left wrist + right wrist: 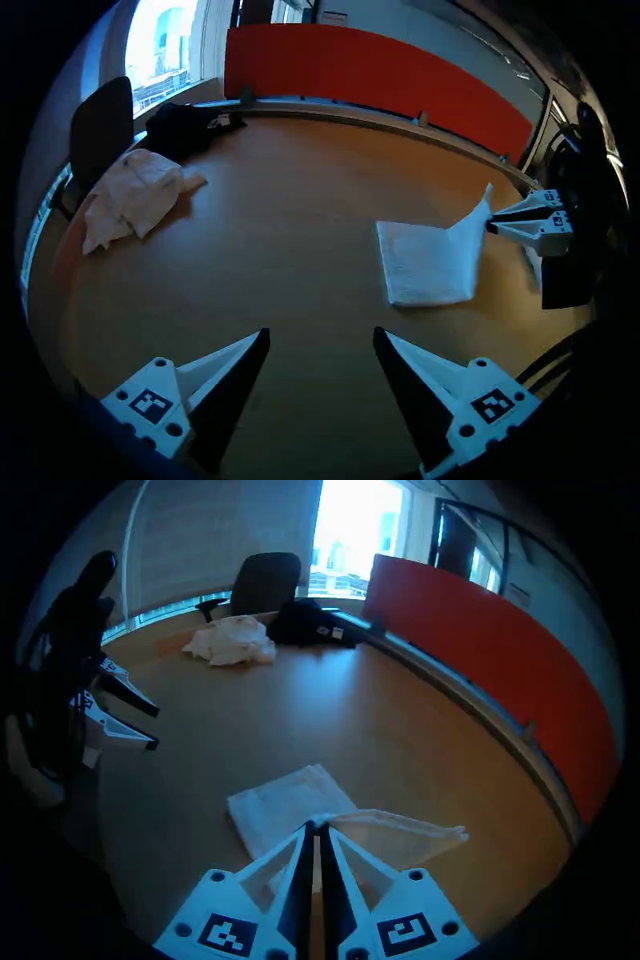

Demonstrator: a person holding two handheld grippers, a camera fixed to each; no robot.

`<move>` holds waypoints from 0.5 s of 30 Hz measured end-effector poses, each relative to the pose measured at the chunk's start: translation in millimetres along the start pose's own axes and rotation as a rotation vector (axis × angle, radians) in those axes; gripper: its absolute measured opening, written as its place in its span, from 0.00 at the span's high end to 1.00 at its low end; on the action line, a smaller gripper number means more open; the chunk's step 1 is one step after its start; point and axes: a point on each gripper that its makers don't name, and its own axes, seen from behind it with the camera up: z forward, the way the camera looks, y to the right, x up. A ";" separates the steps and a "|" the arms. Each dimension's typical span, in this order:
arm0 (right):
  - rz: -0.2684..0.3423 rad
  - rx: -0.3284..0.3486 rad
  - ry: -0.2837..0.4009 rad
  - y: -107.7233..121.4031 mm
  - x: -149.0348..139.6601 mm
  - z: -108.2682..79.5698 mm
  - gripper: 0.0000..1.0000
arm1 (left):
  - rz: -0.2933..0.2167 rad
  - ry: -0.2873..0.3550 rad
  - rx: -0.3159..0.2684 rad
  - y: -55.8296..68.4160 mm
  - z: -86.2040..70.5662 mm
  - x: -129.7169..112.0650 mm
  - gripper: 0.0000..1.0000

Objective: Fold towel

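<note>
A wooden surface [304, 200] runs along a red partition [376, 76]. The white towel [424, 260] lies on it, partly folded, one corner lifted off the wood (the right tool [318, 830] pinches that corner). The left tool [320, 336] hangs spread above bare wood, apart from the towel.

Just ahead of the matt white plastic right gripper [318, 829], the white folded cloth towel [280, 804] looks soft and finely woven. The orange-brown wooden tabletop [320, 712] under it is smooth with a faint sheen.
</note>
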 end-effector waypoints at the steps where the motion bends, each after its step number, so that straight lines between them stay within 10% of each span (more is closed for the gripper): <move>1: -0.005 0.012 -0.003 -5.4 1.7 6.4 0.95 | -0.004 0.001 0.002 -1.8 -1.0 -0.4 0.04; 15: -0.022 0.169 -0.099 -72.4 -21.5 87.2 0.95 | -0.068 0.009 0.027 -22.5 -7.3 -6.9 0.04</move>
